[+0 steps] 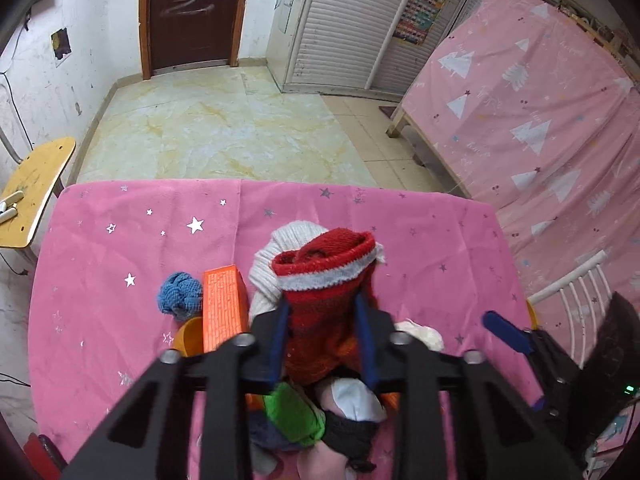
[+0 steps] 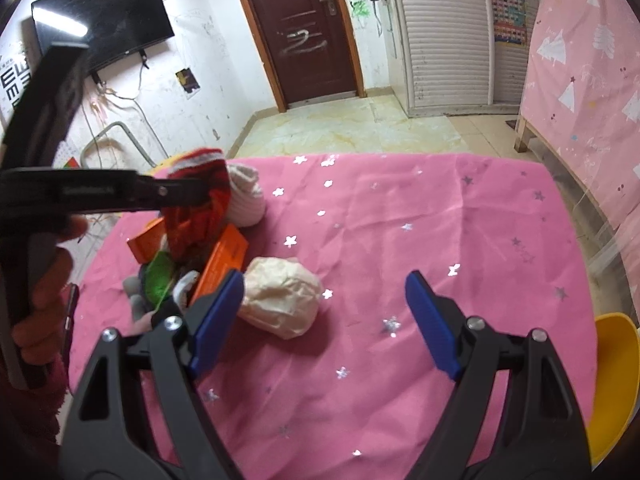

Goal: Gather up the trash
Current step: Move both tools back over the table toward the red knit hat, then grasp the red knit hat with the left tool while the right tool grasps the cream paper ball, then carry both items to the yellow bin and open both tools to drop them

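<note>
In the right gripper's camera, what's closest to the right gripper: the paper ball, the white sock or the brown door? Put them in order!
From the right gripper:
1. Paper ball, just ahead by its left finger, on the pink cloth.
2. White sock, farther back on the left, beside the red sock.
3. Brown door, farthest, across the room.

Lower part of red knitted sock (image 1: 324, 320) hidden behind left gripper (image 1: 325, 344) frame, clothing pile (image 1: 316, 428) beneath it mostly obscured, yellow chair (image 2: 614, 380) right of right gripper (image 2: 328, 320) cut off by edge.
</note>
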Action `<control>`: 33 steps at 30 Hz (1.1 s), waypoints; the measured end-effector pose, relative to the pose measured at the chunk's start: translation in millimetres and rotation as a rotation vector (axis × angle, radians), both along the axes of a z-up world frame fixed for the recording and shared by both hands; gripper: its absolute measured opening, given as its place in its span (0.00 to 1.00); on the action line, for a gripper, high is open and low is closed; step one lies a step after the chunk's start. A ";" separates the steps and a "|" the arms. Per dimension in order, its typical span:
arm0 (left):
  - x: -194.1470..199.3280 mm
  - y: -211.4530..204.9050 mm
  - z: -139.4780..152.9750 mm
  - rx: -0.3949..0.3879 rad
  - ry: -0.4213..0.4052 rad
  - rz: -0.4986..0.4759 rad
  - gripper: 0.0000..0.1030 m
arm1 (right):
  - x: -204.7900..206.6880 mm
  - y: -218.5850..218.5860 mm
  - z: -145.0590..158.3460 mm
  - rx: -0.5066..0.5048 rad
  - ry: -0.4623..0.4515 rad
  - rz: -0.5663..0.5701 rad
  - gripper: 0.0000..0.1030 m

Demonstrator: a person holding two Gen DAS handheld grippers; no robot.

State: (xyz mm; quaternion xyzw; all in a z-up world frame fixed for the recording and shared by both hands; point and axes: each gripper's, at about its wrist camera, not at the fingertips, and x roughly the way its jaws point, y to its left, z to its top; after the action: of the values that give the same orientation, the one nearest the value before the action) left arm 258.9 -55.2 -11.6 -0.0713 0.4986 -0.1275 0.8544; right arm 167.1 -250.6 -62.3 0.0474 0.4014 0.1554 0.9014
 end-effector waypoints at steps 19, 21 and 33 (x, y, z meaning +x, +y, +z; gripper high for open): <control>-46.0 37.0 70.2 -0.121 -0.165 0.060 0.13 | 15.1 17.9 -22.5 0.074 0.086 0.096 0.68; -49.4 37.8 70.4 -0.137 -0.165 0.067 0.13 | 14.5 21.9 -22.2 0.105 0.095 0.140 0.54; -66.6 11.4 92.8 -0.139 -0.213 0.036 0.13 | -19.5 9.6 19.0 0.068 -0.075 0.084 0.46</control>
State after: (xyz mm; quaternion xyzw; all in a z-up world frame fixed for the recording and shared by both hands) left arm 192.3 -43.9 81.1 -0.1252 0.3937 -0.1535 0.8976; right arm 147.6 -241.0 -43.3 0.0550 0.3635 0.2083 0.9063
